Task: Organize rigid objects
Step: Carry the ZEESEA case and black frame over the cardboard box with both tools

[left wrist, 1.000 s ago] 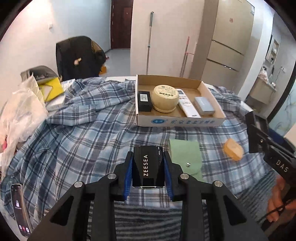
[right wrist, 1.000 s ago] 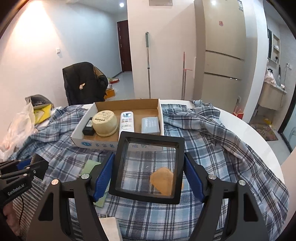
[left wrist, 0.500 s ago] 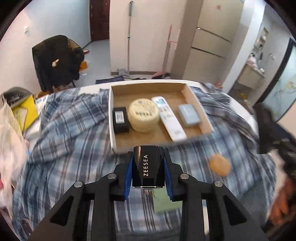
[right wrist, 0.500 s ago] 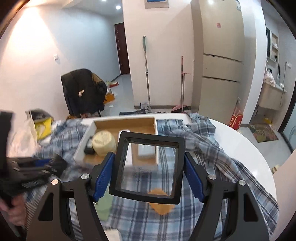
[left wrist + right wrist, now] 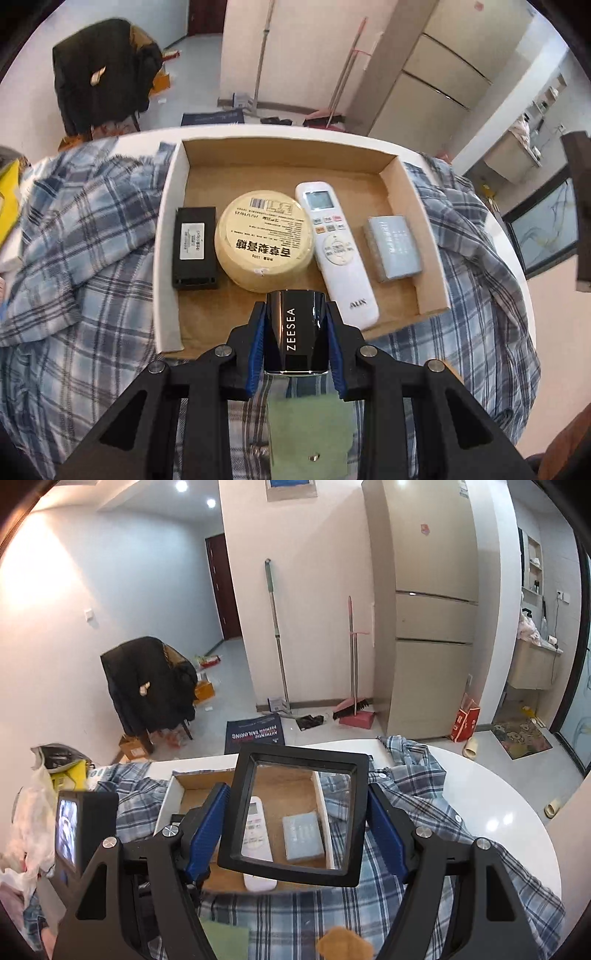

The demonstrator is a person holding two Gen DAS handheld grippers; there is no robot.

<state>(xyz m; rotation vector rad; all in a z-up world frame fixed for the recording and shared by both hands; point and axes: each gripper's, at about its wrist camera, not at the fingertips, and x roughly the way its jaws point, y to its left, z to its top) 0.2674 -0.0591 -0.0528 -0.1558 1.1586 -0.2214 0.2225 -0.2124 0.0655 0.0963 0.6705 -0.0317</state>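
My left gripper (image 5: 296, 339) is shut on a black ZEESEA box (image 5: 296, 330), held above the front edge of the open cardboard box (image 5: 168, 236). The box holds a black block (image 5: 194, 248), a round yellow tin (image 5: 264, 238), a white remote (image 5: 336, 249) and a grey-blue case (image 5: 392, 248). My right gripper (image 5: 297, 827) is shut on a black square frame with a clear pane (image 5: 295, 812), held over the right part of the cardboard box (image 5: 168, 805). The remote (image 5: 255, 830) and grey-blue case (image 5: 303, 836) show through the pane.
A blue plaid shirt (image 5: 81, 266) covers the round white table (image 5: 498, 812). A green cloth pouch (image 5: 310, 432) and an orange piece (image 5: 345, 947) lie on the shirt near me. Plastic bags (image 5: 26, 830) sit at the left. A chair with a dark jacket (image 5: 147, 686) stands beyond.
Both grippers have moved forward and up toward the cardboard box with their objects still held. The left one now looks down into the box; the right one has risen above the table.
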